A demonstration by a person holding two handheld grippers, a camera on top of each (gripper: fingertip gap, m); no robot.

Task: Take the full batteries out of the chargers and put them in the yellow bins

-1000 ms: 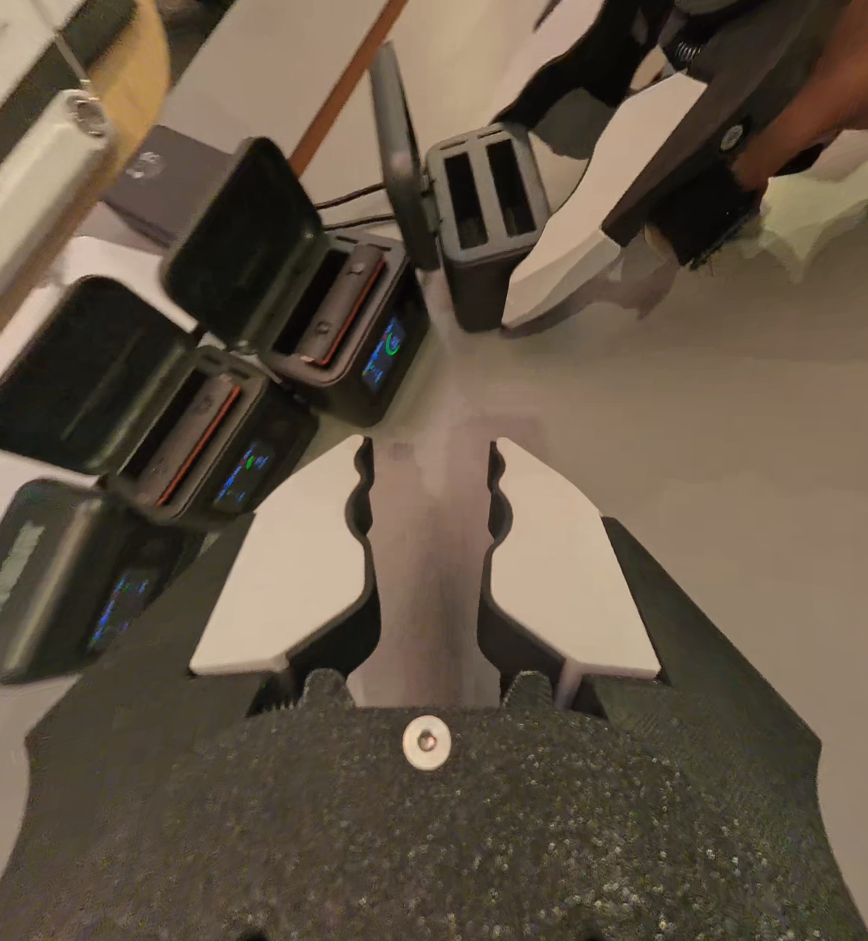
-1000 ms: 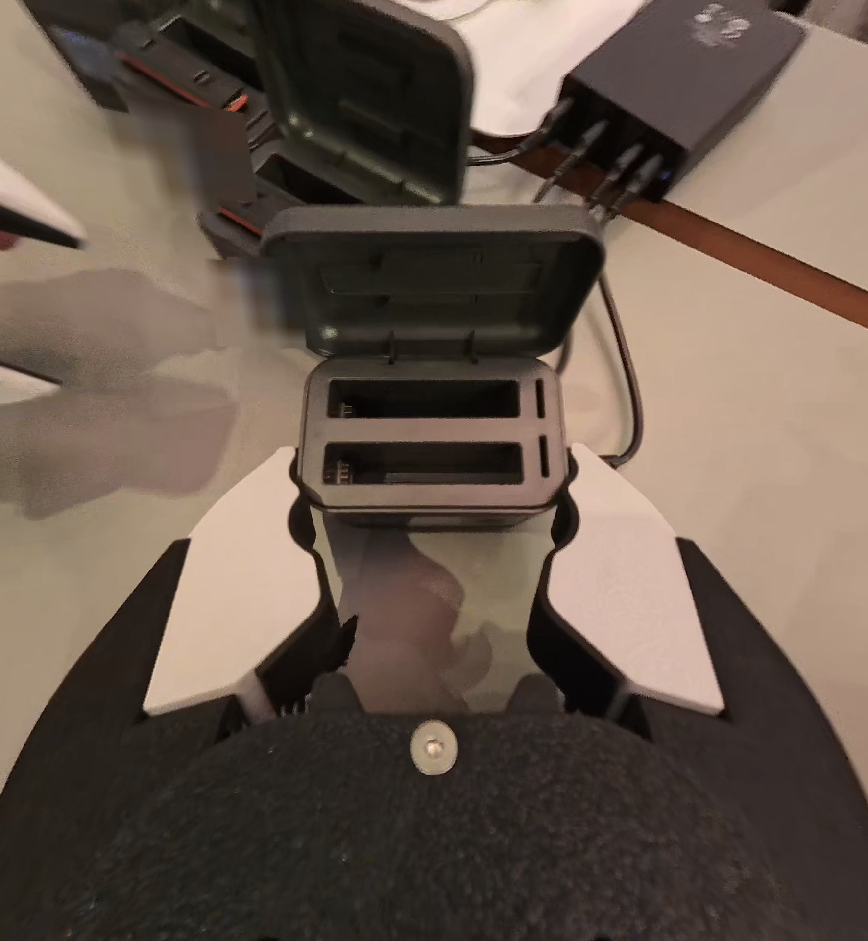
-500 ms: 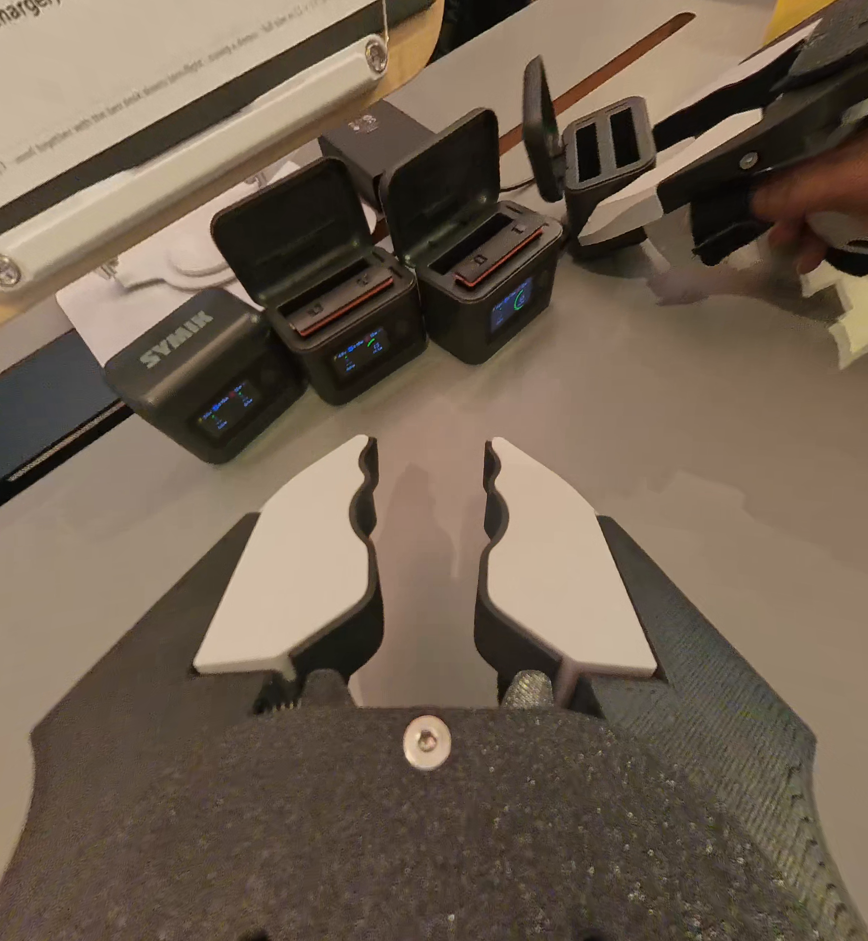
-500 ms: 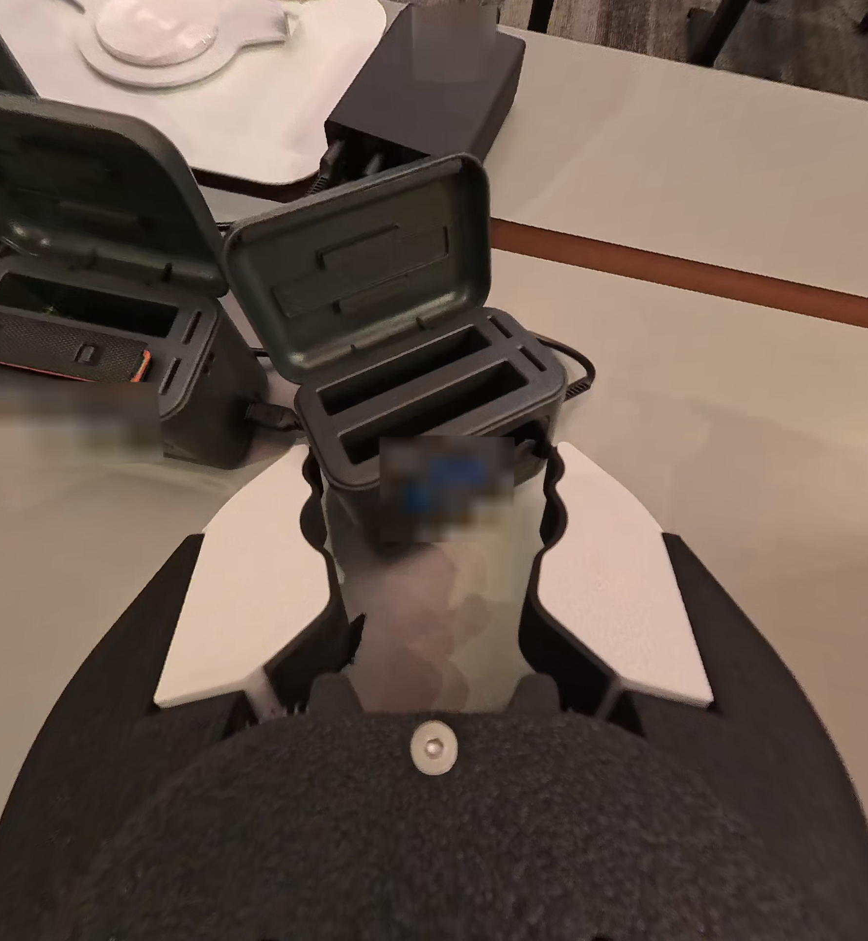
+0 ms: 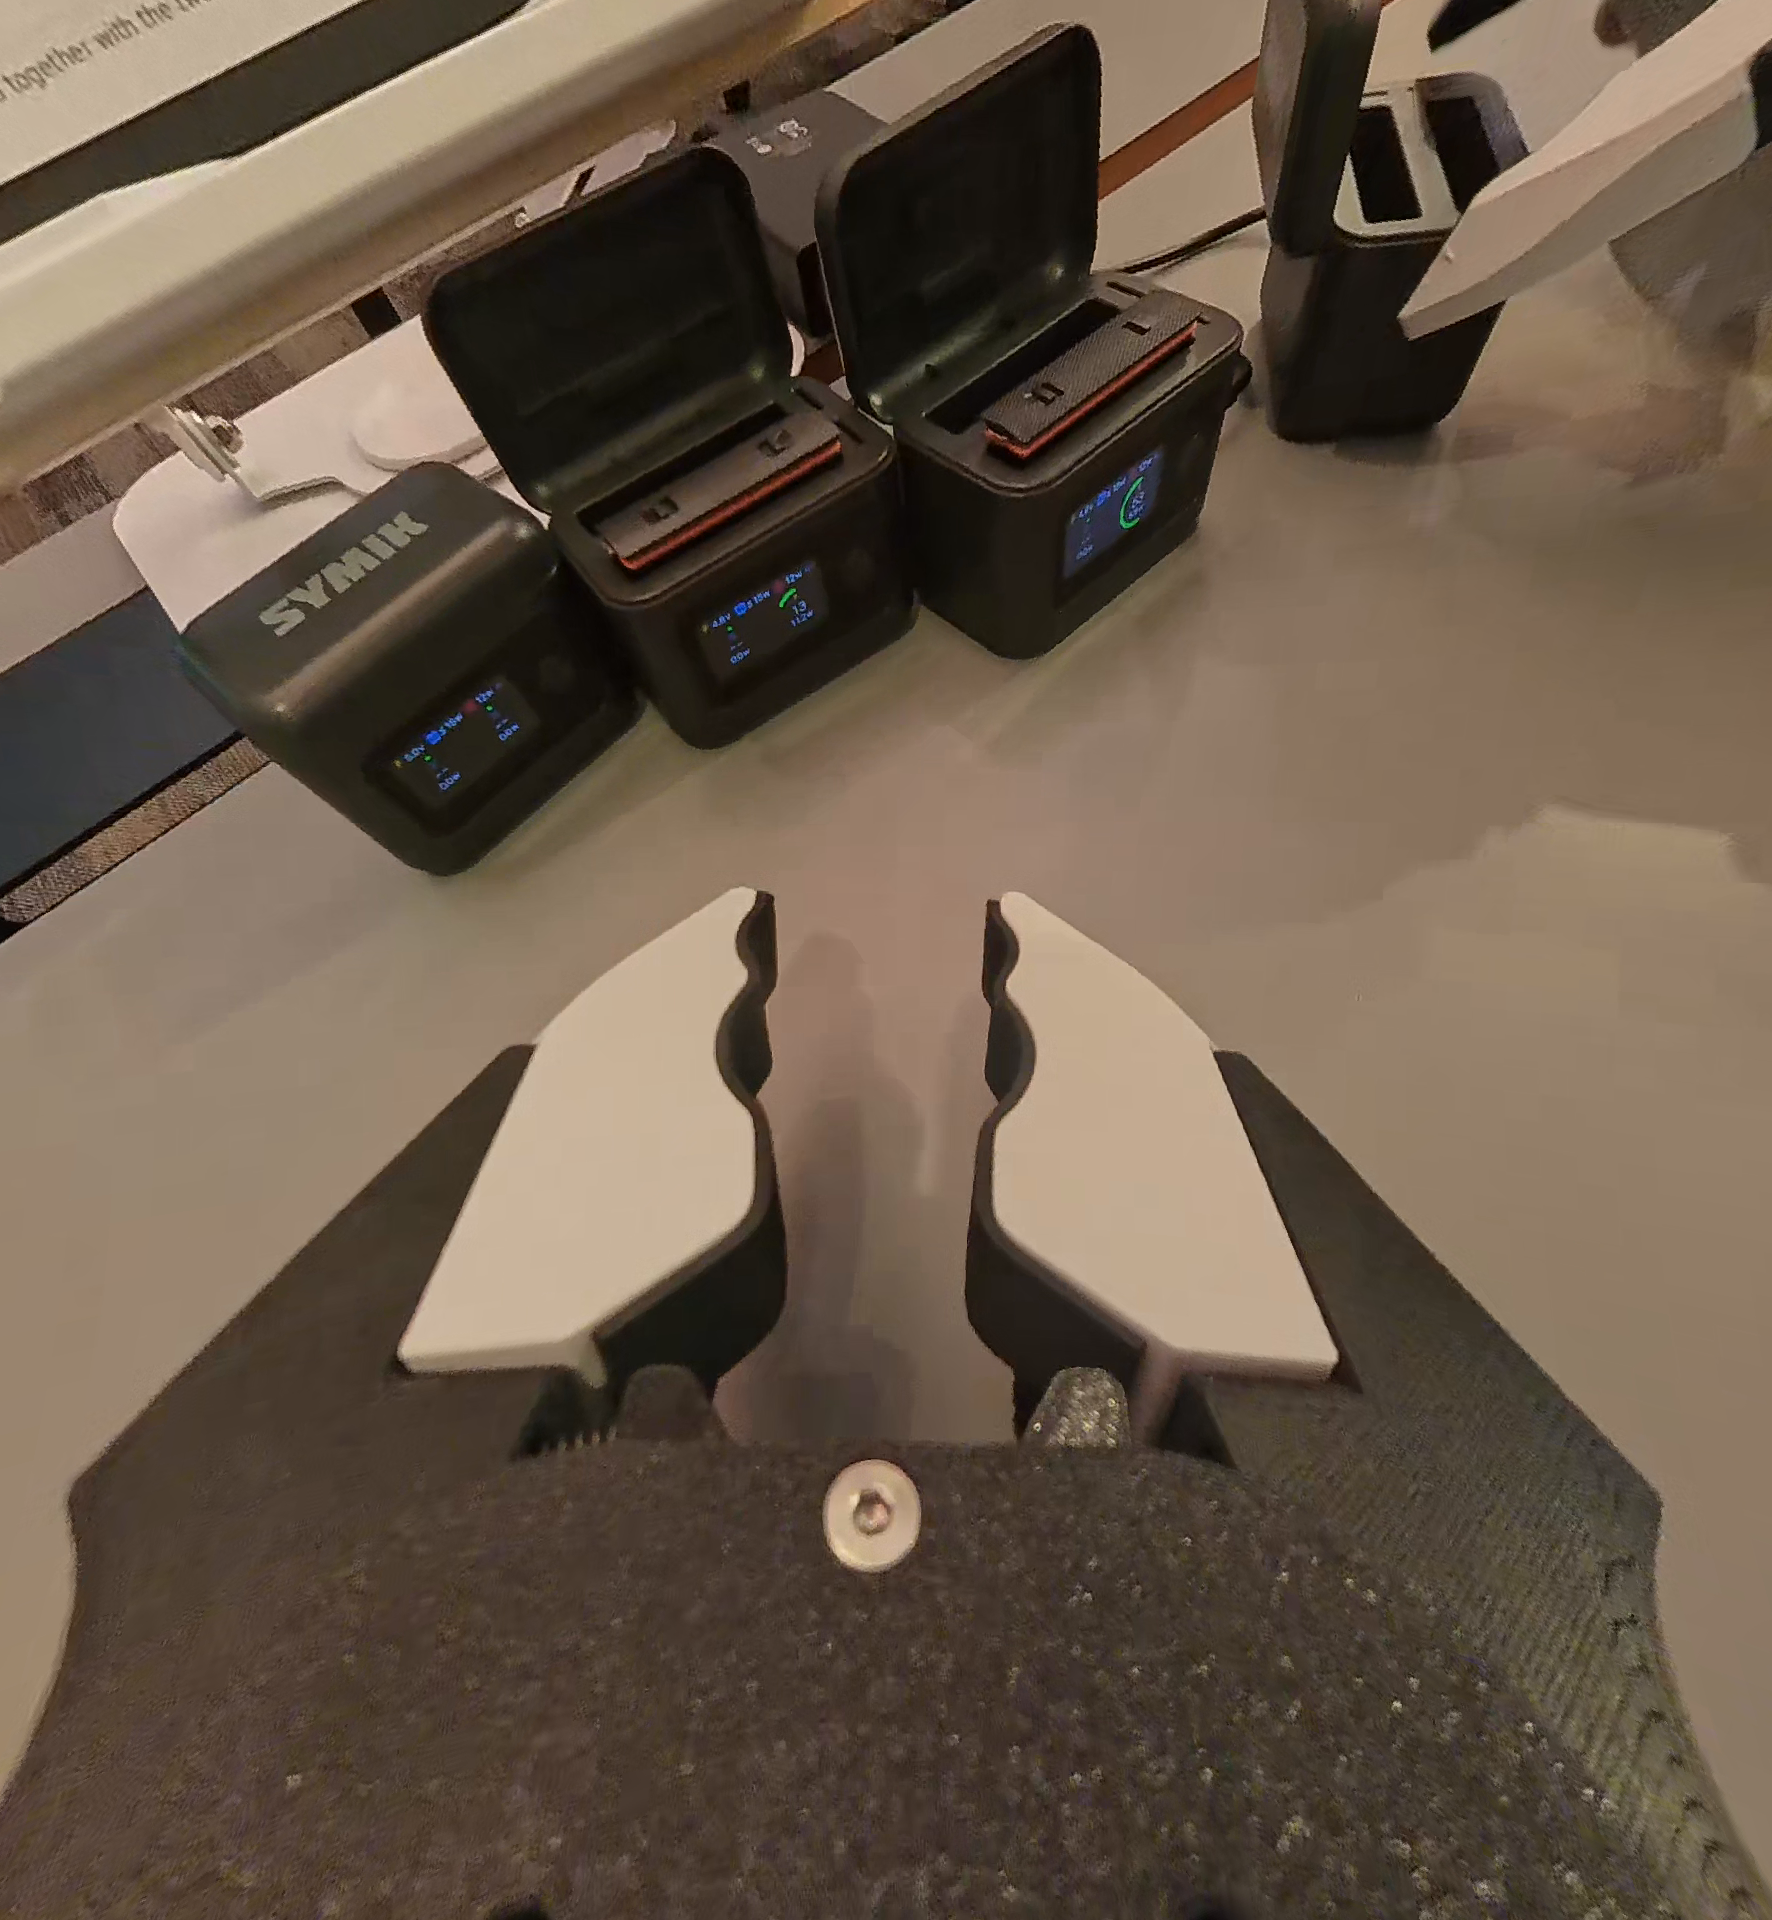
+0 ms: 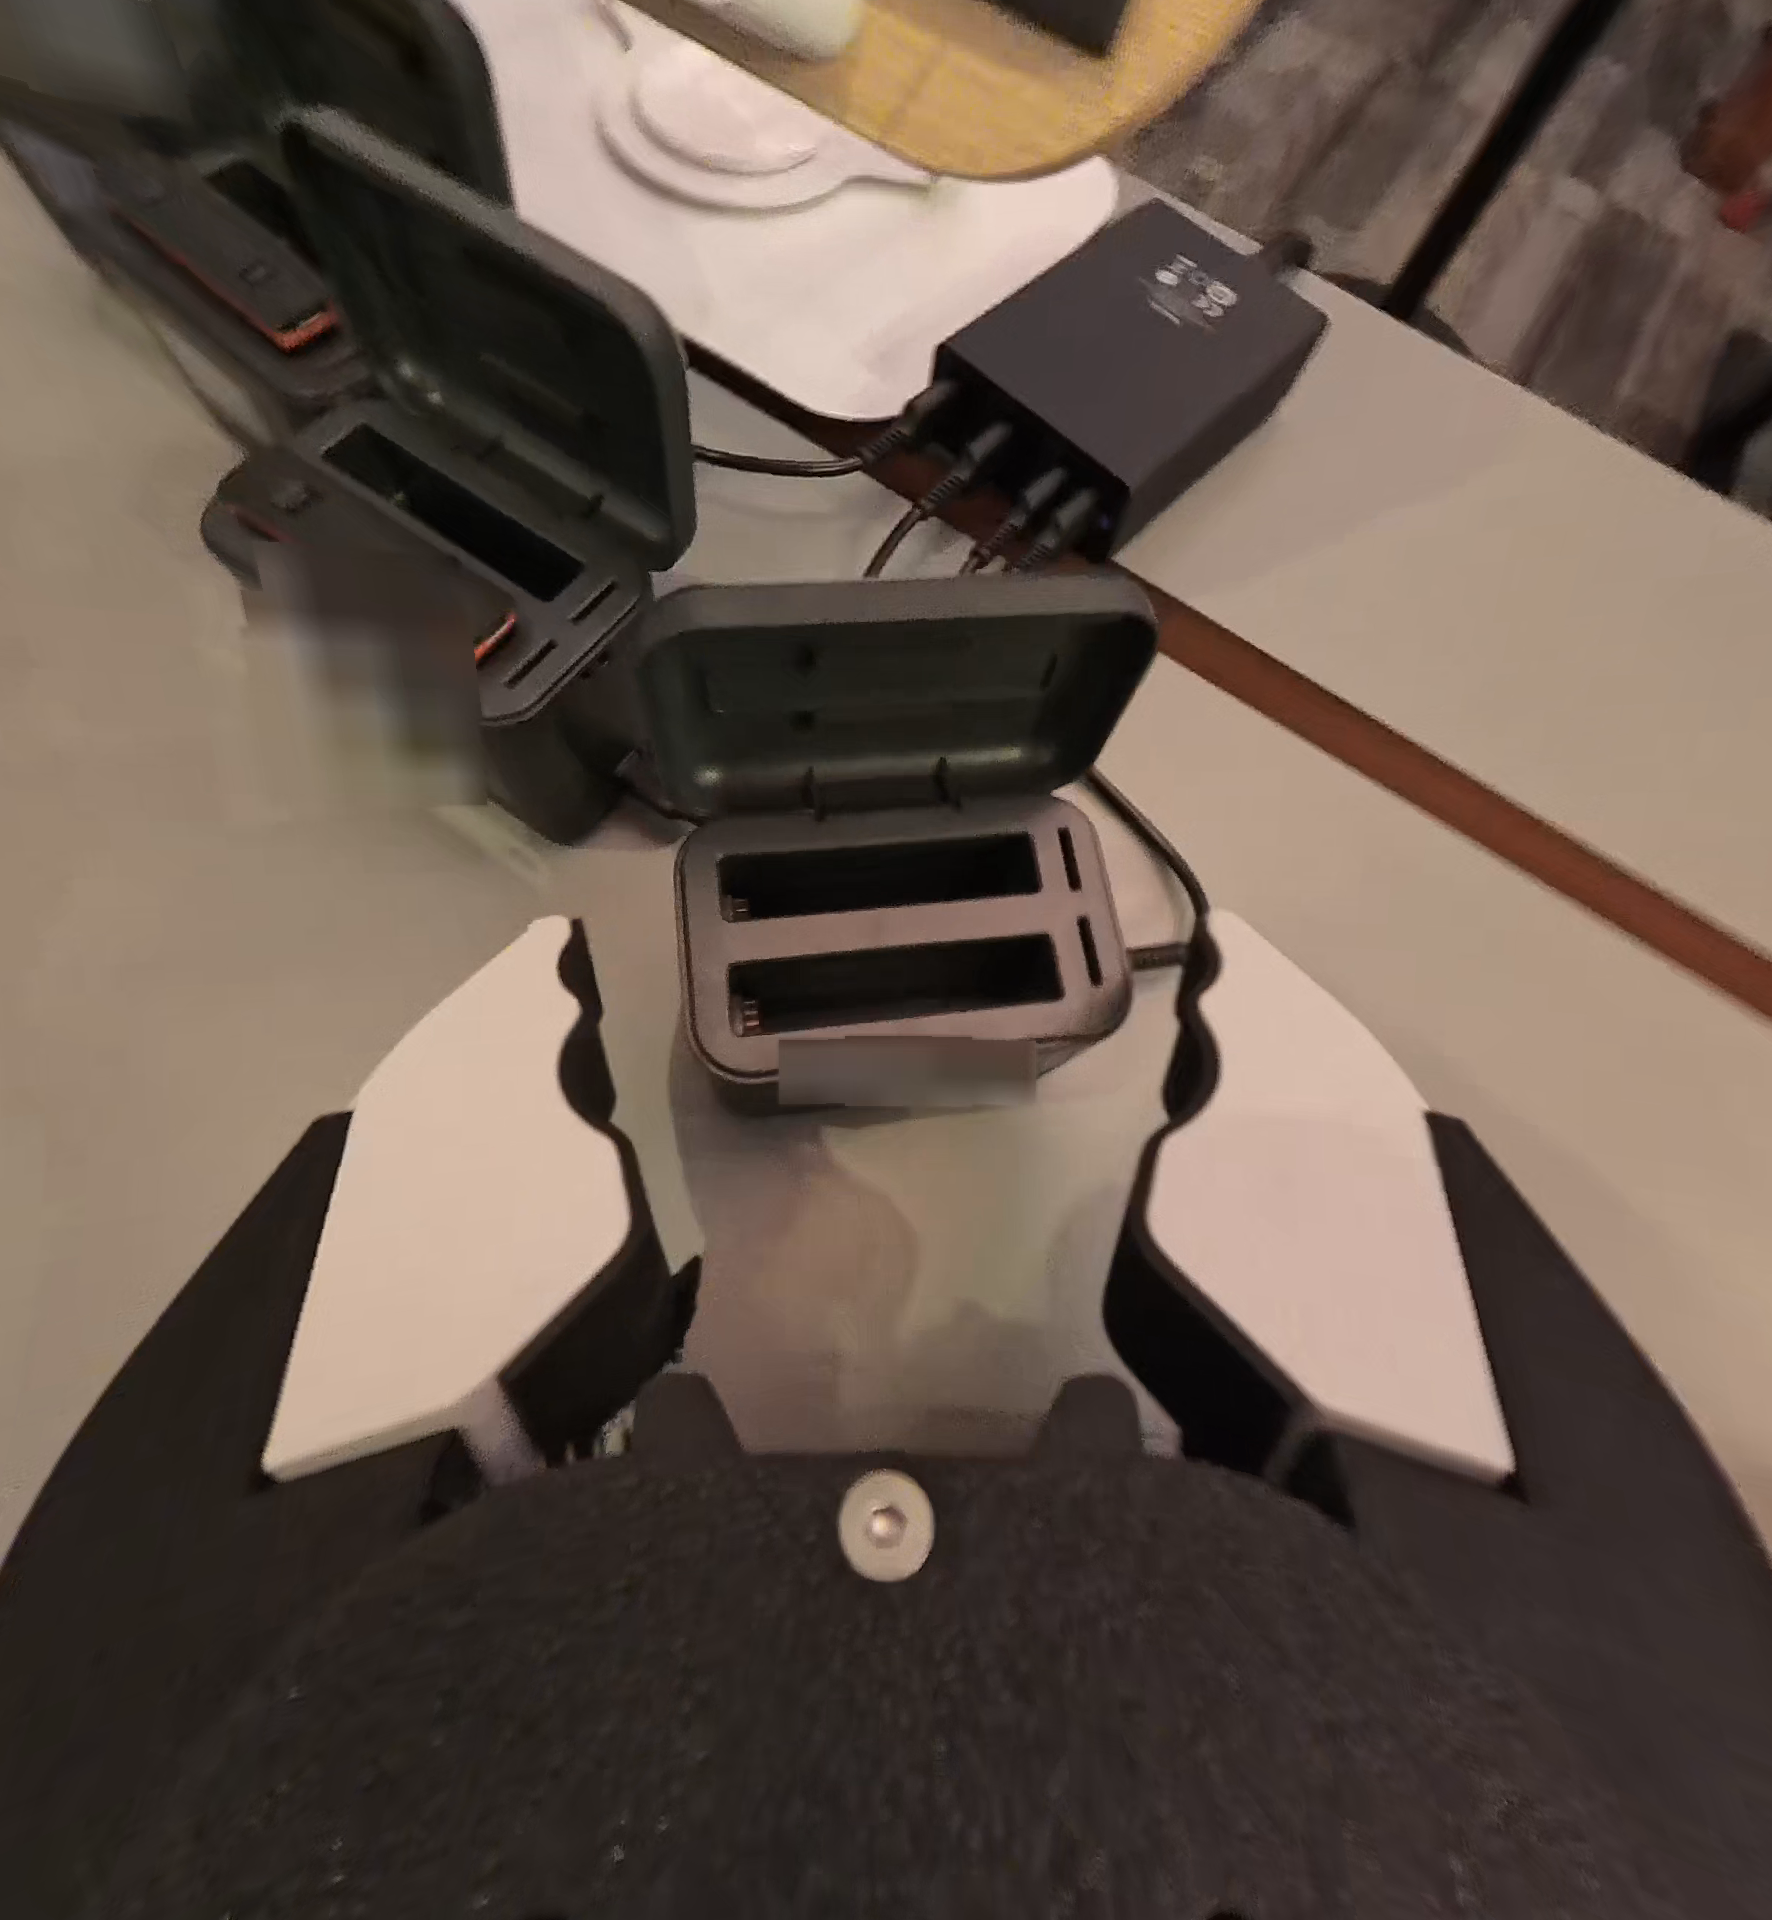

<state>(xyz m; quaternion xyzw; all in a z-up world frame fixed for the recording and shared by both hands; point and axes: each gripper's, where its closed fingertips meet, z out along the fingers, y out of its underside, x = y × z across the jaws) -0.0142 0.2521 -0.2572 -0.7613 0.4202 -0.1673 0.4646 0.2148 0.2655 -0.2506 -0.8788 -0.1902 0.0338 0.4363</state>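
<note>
Four black chargers stand in a row on the grey table (image 5: 1381, 935). The leftmost charger (image 5: 414, 665) is closed. The second charger (image 5: 757, 623) and third charger (image 5: 1069, 520) are open, and each holds a battery with an orange edge (image 5: 726, 509) (image 5: 1090, 384). The fourth charger (image 6: 903, 956) is open with both slots empty; it also shows in the left wrist view (image 5: 1370, 312). My left gripper (image 5: 871, 925) is open and empty in front of the row. My right gripper (image 6: 887, 930) is open astride the empty charger, with gaps on both sides.
A black power hub (image 6: 1131, 384) with several cables sits behind the chargers by a brown seam (image 6: 1484, 821). A white stand base (image 6: 757, 208) and a wooden board (image 6: 965, 94) lie beyond. No yellow bin is in view.
My left gripper has pulled back from the chargers and now faces the row from farther off. My right gripper has backed off, its fingers wider apart around the empty charger.
</note>
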